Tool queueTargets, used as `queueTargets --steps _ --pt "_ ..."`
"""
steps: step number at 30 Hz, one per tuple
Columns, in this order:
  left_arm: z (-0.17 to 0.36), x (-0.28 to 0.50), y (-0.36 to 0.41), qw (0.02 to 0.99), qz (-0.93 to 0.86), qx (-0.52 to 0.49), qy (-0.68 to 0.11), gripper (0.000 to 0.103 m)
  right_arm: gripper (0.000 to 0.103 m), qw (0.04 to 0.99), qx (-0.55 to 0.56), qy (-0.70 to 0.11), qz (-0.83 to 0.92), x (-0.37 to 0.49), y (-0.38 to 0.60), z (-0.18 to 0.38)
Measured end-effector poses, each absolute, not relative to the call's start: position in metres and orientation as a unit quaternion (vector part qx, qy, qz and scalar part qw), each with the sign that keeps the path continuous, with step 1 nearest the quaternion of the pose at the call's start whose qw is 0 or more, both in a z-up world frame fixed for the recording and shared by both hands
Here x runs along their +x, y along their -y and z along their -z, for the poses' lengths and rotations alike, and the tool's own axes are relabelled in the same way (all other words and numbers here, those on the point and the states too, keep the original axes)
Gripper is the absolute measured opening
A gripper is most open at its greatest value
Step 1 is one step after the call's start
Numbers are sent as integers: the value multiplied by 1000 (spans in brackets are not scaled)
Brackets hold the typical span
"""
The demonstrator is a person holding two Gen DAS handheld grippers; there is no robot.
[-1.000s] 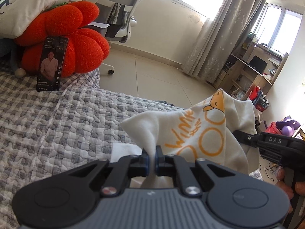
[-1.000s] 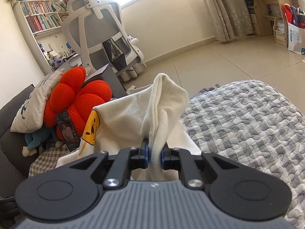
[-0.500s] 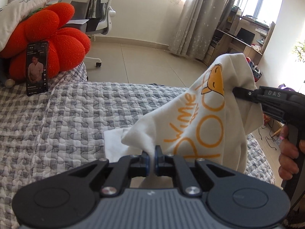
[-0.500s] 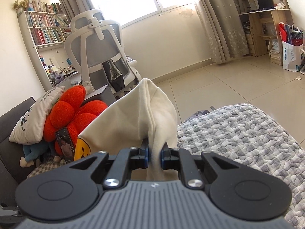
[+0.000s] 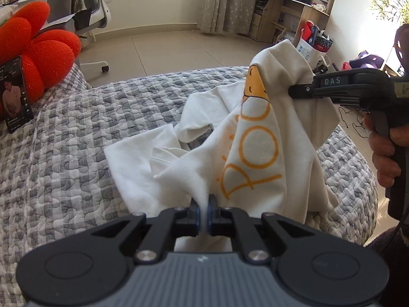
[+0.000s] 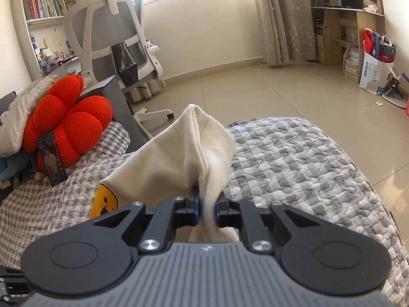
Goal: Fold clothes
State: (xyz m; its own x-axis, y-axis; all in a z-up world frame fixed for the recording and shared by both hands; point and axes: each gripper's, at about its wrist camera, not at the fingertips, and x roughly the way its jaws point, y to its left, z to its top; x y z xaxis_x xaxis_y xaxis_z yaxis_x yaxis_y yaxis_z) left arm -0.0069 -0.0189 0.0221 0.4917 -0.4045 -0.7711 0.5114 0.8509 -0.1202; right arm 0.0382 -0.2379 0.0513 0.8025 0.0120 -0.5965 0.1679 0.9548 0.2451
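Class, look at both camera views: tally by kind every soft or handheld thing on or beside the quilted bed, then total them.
White T-shirt: 1
Red flower cushion: 1
White pillow: 1
Blue plush toy: 1
Phone: 1
Grippers, left gripper and right gripper: 2
Total: 7

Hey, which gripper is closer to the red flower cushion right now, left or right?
Probably the left. The left gripper grips the shirt low over the quilt, on the red cushion side. The right gripper holds it higher, on the far side from the cushion.
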Motion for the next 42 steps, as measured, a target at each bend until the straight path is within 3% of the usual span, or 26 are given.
queueTargets --steps 7,8,14,17,25,42 --pt "-19 -25 39 847 310 85 -423 6 16 905 176 -386 31 45 268 -24" --pt "-19 -28 42 846 316 90 -421 6 27 903 181 -387 30 44 270 -24" --pt "-19 -39 56 835 347 111 -412 6 48 914 170 -367 42 31 276 -35" --pt "-19 -42 59 832 355 117 -411 7 53 915 184 -358 35 27 280 -37" --pt "-19 -50 62 822 375 128 -409 7 59 899 250 -358 -22 28 276 -43" --pt "-19 -43 60 824 369 122 -412 17 60 902 232 -363 -21 33 257 -39"
